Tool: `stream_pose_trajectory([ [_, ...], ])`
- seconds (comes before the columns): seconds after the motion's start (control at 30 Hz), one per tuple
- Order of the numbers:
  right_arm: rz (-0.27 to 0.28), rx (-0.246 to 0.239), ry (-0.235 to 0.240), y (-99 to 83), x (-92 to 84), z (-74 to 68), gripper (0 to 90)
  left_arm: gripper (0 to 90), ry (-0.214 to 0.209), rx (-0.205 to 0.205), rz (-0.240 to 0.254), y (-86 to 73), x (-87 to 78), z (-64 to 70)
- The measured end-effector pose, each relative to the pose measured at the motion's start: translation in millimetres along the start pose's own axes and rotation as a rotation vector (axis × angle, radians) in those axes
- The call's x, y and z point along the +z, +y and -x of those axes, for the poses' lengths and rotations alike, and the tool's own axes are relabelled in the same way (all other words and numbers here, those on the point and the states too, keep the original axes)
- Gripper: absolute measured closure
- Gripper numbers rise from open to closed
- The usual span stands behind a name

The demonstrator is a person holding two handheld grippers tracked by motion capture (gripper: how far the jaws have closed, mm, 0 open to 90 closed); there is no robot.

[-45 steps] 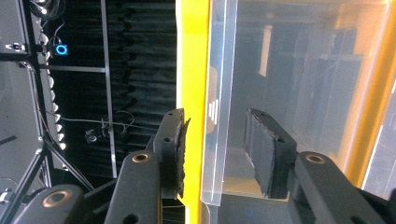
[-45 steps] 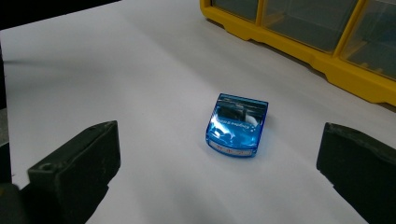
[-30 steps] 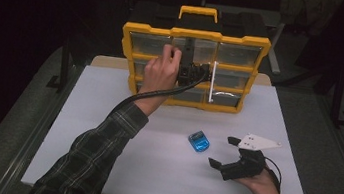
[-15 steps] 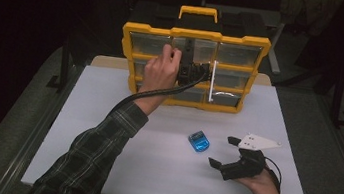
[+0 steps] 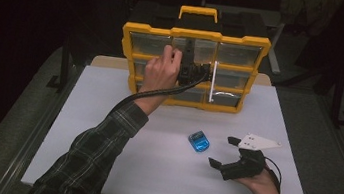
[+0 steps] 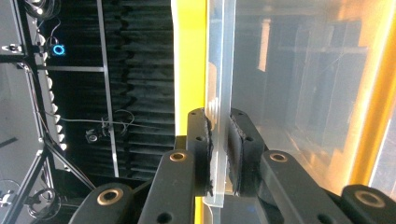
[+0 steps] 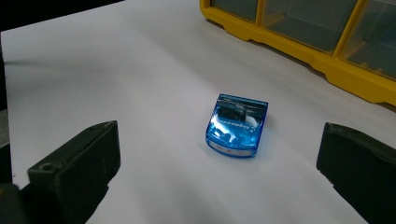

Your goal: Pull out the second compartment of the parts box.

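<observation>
Right gripper (image 5: 222, 151) rests low on the table (image 5: 106, 118) at its near right edge, held in the right hand (image 5: 262, 182). Matte black jaws spread wide, nothing between them; a grey three-cornered plate with small holes sits on top. In the right gripper view the two blocky pads stand at either side of the frame with the blue box between and beyond them, untouched.

Blue box (image 5: 198, 141): small, translucent glossy plastic, rounded corners, dark contents inside. It lies flat on the white matte tabletop, just left of the right gripper and well short of the organiser. In the right gripper view the box (image 7: 236, 125) carries pale lettering on the lid and a white strip label on its near edge; neither is legible.

Left arm, plaid sleeve (image 5: 86, 161), reaches forward across the table. Thick black cable trails back from the hand.

Left gripper (image 5: 194, 72) is up against the organiser's front. In the left gripper view the left gripper (image 6: 219, 156) has its jaws clenched on the thin clear plastic edge of a drawer (image 6: 217, 93), rough black pads pressing both faces; they have just been closing on it.

Organiser (image 5: 132, 36): yellow hard-plastic frame standing upright at the table's far edge, black body behind, yellow handle on top, rows of clear drawers.
</observation>
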State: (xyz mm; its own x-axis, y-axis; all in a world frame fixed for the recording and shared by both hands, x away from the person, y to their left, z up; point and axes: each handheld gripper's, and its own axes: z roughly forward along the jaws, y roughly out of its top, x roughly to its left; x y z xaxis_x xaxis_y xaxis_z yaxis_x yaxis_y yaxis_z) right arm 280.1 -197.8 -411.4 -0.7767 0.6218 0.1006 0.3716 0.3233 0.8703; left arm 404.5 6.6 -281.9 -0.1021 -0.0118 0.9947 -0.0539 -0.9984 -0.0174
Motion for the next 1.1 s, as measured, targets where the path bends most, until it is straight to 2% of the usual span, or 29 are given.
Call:
stream_pose_trajectory([
  [0.7, -0.001, 0.005, 0.001, 0.0, 0.4, -0.5, 0.0, 80.5, -0.009, -0.002, 0.001, -0.2, -14.2, -2.3],
  [0.83, -0.005, 0.002, 0.003, 0.0, 1.1, -0.8, 0.0, 80.4, -0.004, 0.008, 0.001, -0.5, -18.1, -3.4],
  [1.1, 0.0, -0.008, 0.005, 0.0, 1.1, -1.0, 0.0, 80.5, 0.002, 0.004, 0.006, -0.5, -27.4, -3.3],
])
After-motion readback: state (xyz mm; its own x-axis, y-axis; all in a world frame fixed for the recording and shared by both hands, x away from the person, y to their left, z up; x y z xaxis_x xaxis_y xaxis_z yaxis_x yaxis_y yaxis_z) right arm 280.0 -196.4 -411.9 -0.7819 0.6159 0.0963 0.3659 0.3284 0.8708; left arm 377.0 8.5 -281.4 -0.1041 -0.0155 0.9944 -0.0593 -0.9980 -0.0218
